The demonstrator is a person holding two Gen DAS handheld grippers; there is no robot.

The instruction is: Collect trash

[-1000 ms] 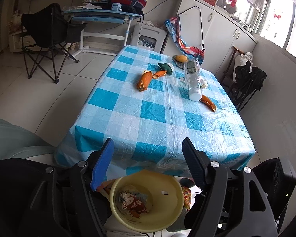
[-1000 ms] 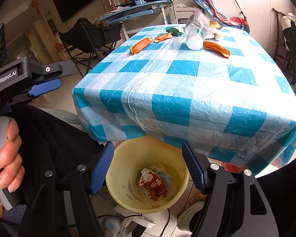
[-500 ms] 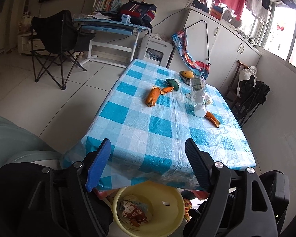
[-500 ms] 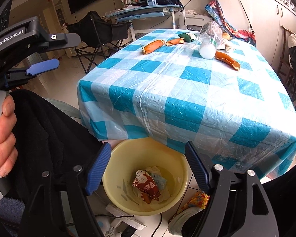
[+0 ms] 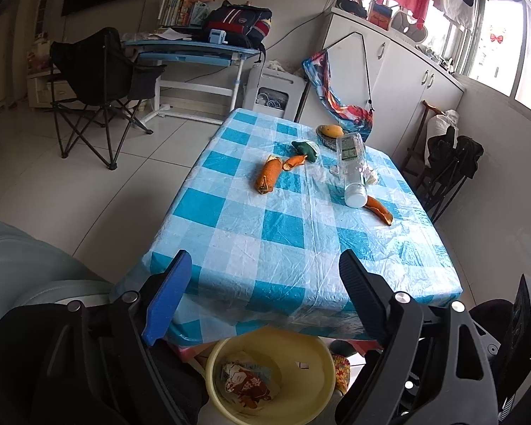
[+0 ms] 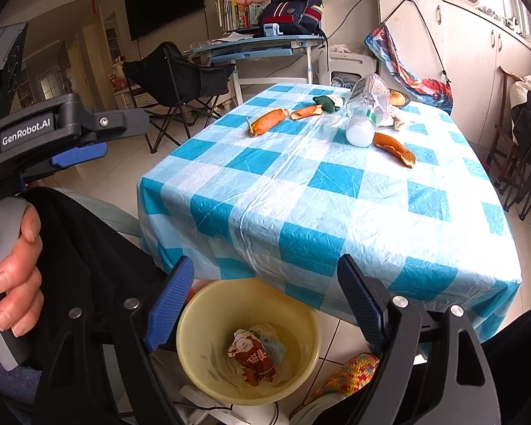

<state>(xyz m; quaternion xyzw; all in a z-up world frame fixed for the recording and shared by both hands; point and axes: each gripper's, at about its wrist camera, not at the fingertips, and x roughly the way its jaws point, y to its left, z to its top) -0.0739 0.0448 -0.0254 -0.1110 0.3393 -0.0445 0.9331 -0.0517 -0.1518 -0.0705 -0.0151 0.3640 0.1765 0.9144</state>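
Your left tool (image 5: 262, 276) is spread wide with nothing between its fingers, and your right tool (image 6: 265, 283) is the same, parted and holding nothing. Both hang off the near edge of the tabletop (image 5: 301, 248), above the yellow bin (image 6: 209, 322) that sits on the floor below and just ahead of the right tool's fingers. A crumpled red-and-white wrapper (image 6: 253, 352) lies at the bottom of that bin.

The rest of the trash lies well ahead of both tools, on the far half of the checked cloth. Ahead and slightly left you have a long orange peel (image 5: 267, 175), with a shorter peel (image 5: 293, 162) just beyond it and a dark green scrap (image 5: 306, 148) past that. Ahead and to the right, a clear plastic bottle (image 5: 352, 168) lies on its side, white cap end toward you, and another orange peel (image 5: 380, 210) rests right beside that cap.
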